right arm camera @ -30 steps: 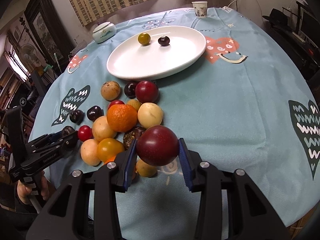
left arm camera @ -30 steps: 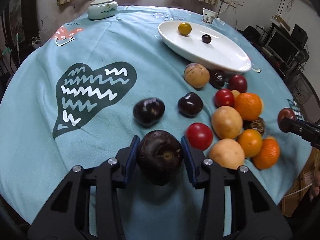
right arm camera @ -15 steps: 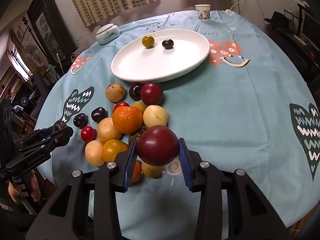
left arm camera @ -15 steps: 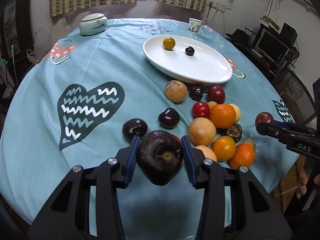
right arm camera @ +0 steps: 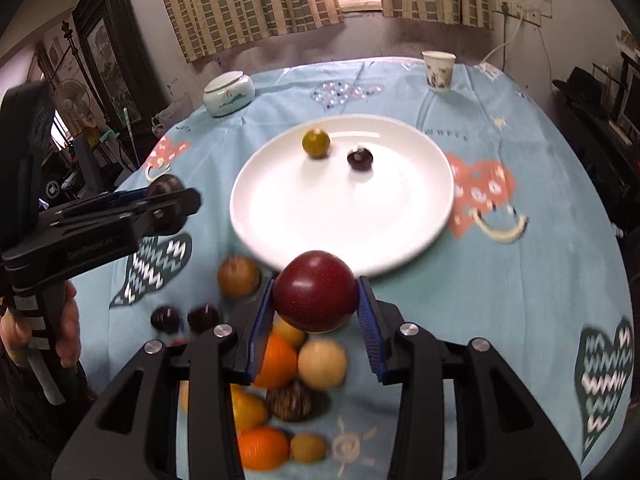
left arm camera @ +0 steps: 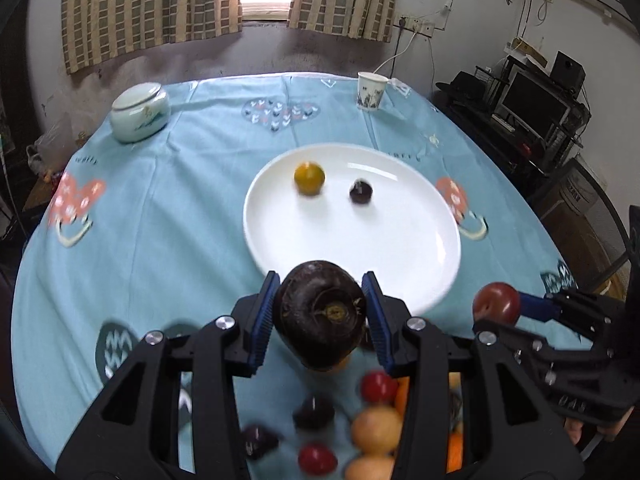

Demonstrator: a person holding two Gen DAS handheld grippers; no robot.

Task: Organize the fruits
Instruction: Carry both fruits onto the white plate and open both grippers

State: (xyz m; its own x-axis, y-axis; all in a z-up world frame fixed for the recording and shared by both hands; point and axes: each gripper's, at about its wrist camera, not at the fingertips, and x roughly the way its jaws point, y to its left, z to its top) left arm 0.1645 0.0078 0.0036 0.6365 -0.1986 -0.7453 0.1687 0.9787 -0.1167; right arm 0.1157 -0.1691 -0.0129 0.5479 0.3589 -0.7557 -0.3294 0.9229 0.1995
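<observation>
Left wrist view: my left claw (left arm camera: pixel 320 312) pinches a dark, almost black fruit (left arm camera: pixel 322 314) between its blue pads, held above the near rim of the white plate (left arm camera: pixel 360 248). My right claw (right arm camera: pixel 316 312) is clamped on a red plum (right arm camera: pixel 315 291) in the same way, also over the plate's near edge; from the left camera that plum (left arm camera: pixel 496 302) shows off to the right.

Out past both claws, the plate sits near the middle of the bench (left arm camera: pixel 180 208) and carries only two pieces: a small yellow-orange fruit (left arm camera: pixel 309 178) and a small dark fruit (left arm camera: pixel 361 191), side by side in its far half.

Towards the near edge of the bench, the loose pile (right arm camera: pixel 280 380) waits: oranges, pale round fruits, a brown one (right arm camera: pixel 238 276) just beside the plate, and two dark ones (right arm camera: pixel 184 318) on the cloth.

I judge the job early: two placed, two in my claws ready to set down, and most of the heap not yet sorted.
</observation>
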